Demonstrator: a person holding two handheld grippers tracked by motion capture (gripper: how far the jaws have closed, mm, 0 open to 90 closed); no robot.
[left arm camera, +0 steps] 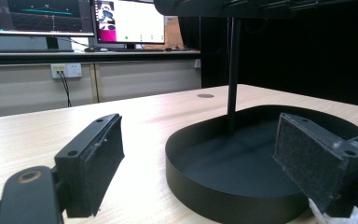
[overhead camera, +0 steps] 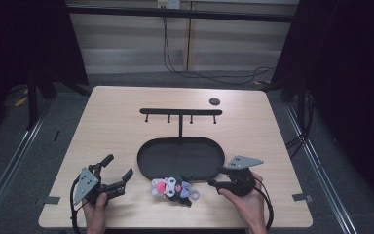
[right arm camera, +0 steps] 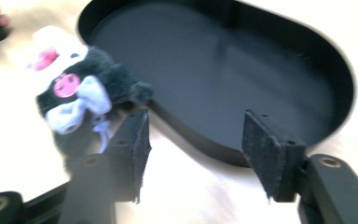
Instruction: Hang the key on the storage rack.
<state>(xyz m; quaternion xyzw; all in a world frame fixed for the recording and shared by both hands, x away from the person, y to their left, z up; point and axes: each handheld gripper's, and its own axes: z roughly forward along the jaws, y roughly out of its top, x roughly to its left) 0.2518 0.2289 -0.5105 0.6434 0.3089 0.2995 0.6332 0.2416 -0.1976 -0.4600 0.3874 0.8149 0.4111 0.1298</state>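
A small plush toy in black, white and pink fur point(overhead camera: 173, 188) lies on the light wooden bench point(overhead camera: 112, 122), just in front of the near rim of a black oval metal tray point(overhead camera: 148, 163) and between the two hands. The right gripper view shows the same toy point(right arm camera: 79, 93) resting against the outer wall of the tray point(right arm camera: 345, 93), its dark body touching the rim.

The left gripper point(overhead camera: 119, 173) sits near the front left corner of the bench, its jaws spread wide with nothing between them; in the left gripper view the two black padded jaws frame the tray wall point(left arm camera: 223, 186) and bare bench. The right gripper point(overhead camera: 214, 176) rests at the front right, pointing toward the toy, its jaws parted and empty; in its own view the left jaw stands just beside the toy without gripping it.

A thin black post rises from the far side of the tray and carries a black horizontal bar with four short pegs point(overhead camera: 180, 112). A small dark round disc point(overhead camera: 215, 101) lies on the bench beyond it.
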